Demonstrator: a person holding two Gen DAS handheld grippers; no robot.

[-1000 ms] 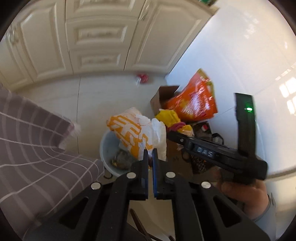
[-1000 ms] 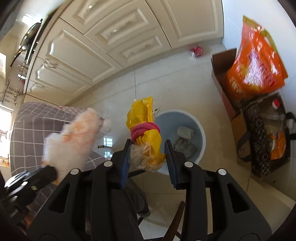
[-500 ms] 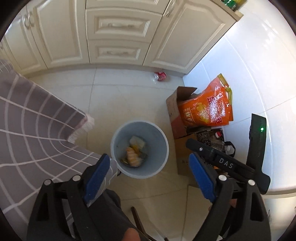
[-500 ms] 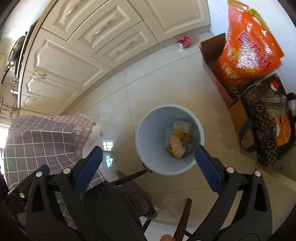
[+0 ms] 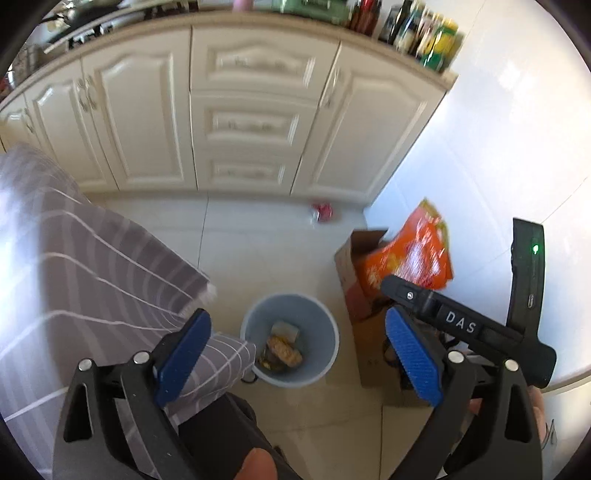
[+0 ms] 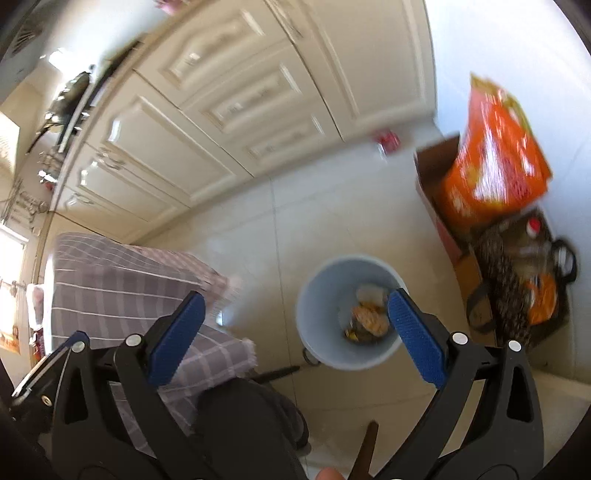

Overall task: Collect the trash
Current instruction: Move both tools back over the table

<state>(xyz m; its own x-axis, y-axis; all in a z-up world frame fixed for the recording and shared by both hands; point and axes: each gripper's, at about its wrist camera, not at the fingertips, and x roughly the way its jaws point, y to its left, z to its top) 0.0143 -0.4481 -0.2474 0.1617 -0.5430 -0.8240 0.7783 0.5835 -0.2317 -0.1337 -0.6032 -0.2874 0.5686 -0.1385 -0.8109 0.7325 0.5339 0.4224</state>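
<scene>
Above the trash bin (image 5: 290, 338), both claws wide apart, empty.

Cream kitchen cabinets (image 5: 255, 114) with raised panels and a central drawer stack run along the back. Bottles (image 5: 424, 29) crowd the countertop at the cabinets' right end, blurred. Pale floor tiles (image 5: 258, 251) lie in front of the cabinets. Grey checked tablecloth (image 5: 85, 266) hangs at the left, well out from the cabinets. White wall (image 5: 498, 147) meets the cabinets' right end. By that wall sits a cardboard box (image 5: 351, 266) with an orange bag (image 5: 410, 254) leaning in it. Beyond the box, away from the cabinets, a dark patterned bag (image 6: 517, 280).
</scene>
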